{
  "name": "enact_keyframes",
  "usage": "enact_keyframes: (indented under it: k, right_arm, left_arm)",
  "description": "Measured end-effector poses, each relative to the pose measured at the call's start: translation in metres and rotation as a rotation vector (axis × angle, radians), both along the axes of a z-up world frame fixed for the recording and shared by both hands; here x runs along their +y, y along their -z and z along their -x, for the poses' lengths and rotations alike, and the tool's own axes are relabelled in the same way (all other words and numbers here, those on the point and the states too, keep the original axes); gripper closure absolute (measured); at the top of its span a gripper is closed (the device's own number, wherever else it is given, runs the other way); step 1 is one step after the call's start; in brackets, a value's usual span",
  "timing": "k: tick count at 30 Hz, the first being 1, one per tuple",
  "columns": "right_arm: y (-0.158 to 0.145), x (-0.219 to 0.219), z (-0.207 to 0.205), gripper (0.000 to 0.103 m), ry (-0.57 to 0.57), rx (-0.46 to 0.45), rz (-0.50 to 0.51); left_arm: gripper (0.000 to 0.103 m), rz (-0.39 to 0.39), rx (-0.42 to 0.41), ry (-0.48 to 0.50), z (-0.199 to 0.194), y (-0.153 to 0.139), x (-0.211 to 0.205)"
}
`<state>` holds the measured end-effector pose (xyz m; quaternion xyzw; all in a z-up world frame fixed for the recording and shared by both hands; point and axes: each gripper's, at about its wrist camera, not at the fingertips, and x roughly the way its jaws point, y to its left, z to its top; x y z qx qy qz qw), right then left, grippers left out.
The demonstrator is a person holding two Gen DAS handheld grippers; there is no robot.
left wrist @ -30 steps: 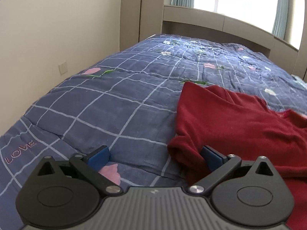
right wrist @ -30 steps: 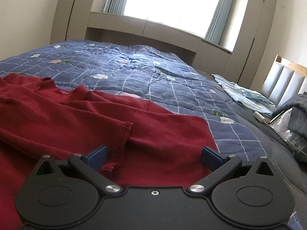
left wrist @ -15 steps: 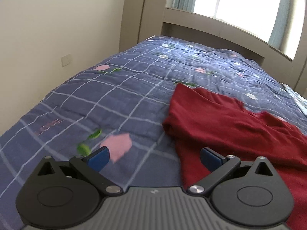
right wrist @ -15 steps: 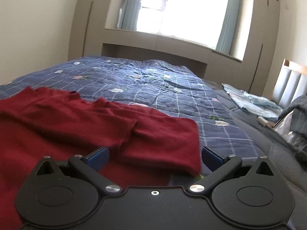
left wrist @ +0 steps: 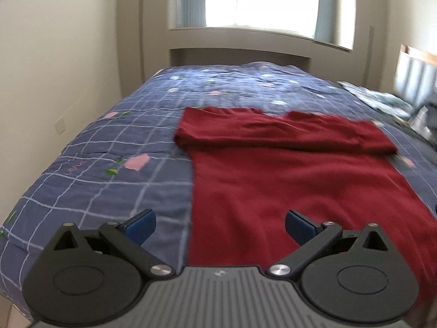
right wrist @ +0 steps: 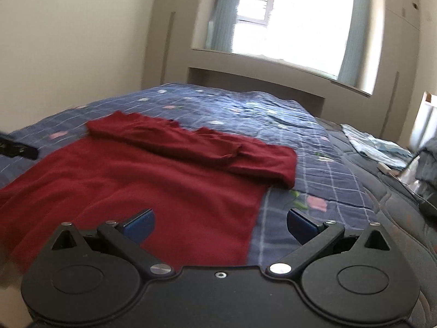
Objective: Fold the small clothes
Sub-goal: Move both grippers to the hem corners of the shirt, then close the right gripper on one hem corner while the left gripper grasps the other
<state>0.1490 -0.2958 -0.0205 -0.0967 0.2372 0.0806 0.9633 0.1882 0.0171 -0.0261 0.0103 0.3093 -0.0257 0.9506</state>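
Red garment (left wrist: 286, 186) flat, left gripper (left wrist: 220, 225) wide, empty

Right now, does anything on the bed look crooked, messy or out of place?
Nothing much. The red top lies flat on the quilt, sleeves folded across its upper part. The right sleeve end sits a little rumpled. Both grippers, left and right, are open and hold nothing.
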Motion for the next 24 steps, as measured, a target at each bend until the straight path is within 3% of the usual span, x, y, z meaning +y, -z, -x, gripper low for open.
enact_keyframes:
  k: [10,17,19,24]
  right_arm:
    - [0.022,0.033,0.073,0.001,-0.214,0.075,0.115]
    - [0.043,0.06,0.09,0.001,-0.251,0.102,0.318]
    - [0.051,0.064,0.09,0.004,-0.248,0.109,0.366]
    - [0.064,0.069,0.089,0.022,-0.243,0.105,0.465]
  left_arm:
    - [0.0,-0.081,0.041,0.163,0.065,0.023,-0.028]
    - [0.0,-0.135,0.036,0.225,0.083,0.025,-0.041]
    - [0.0,-0.144,0.046,0.241,0.082,0.026,-0.042]
    - [0.0,-0.168,0.035,0.296,0.091,0.026,-0.048]
